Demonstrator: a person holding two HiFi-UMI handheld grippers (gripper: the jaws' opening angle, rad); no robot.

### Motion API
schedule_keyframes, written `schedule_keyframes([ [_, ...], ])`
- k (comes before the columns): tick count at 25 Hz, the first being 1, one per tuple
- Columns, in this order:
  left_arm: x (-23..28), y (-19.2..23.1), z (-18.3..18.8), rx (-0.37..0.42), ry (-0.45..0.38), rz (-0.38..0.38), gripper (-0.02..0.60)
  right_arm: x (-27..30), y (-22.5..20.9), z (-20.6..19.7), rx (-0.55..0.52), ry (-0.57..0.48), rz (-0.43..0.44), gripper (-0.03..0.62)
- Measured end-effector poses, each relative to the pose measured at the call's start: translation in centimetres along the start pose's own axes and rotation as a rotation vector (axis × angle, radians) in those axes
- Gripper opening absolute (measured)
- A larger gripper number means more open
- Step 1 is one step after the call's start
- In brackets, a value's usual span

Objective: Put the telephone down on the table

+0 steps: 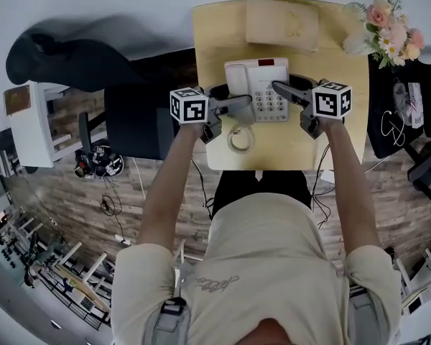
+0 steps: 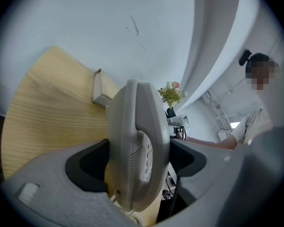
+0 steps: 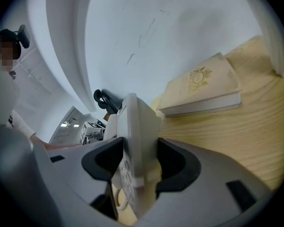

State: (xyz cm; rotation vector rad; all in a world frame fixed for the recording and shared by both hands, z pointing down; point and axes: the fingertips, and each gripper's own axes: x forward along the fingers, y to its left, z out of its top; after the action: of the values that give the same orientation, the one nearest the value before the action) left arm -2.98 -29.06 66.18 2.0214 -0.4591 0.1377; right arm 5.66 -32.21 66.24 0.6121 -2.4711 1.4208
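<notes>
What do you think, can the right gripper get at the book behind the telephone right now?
Probably not yet: the right gripper is shut on the telephone, which the left gripper grips too. Otherwise nothing seems to stand between it and the book.

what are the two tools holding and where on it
The telephone: the left tool clamps its handset side, the right tool its keypad-side edge.

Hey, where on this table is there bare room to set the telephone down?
Bare wood runs down the table's left edge beside the book, and between the book and the flowers at the right. A smaller patch lies at the front, right of the coiled cord. The middle is crowded by the telephone.
</notes>
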Motion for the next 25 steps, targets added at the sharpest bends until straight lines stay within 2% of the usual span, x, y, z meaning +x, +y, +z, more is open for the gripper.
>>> schedule_keyframes([
  [10,1.6,3.7,-0.4,-0.074,0.114,0.022,0.390,1.8,-3.9,-1.1,0.140,0.048,-0.007,0.221],
  [21,2.5,5.4,0.1,-0.221,0.114,0.020,0.390,3.0,-6.1,-0.9,0.210,0.060,-0.050,0.221],
  [25,2.5,5.6,0.0,-0.230,0.134,0.024,0.390,3.2,-6.3,-1.0,0.219,0.074,-0.043,0.222],
])
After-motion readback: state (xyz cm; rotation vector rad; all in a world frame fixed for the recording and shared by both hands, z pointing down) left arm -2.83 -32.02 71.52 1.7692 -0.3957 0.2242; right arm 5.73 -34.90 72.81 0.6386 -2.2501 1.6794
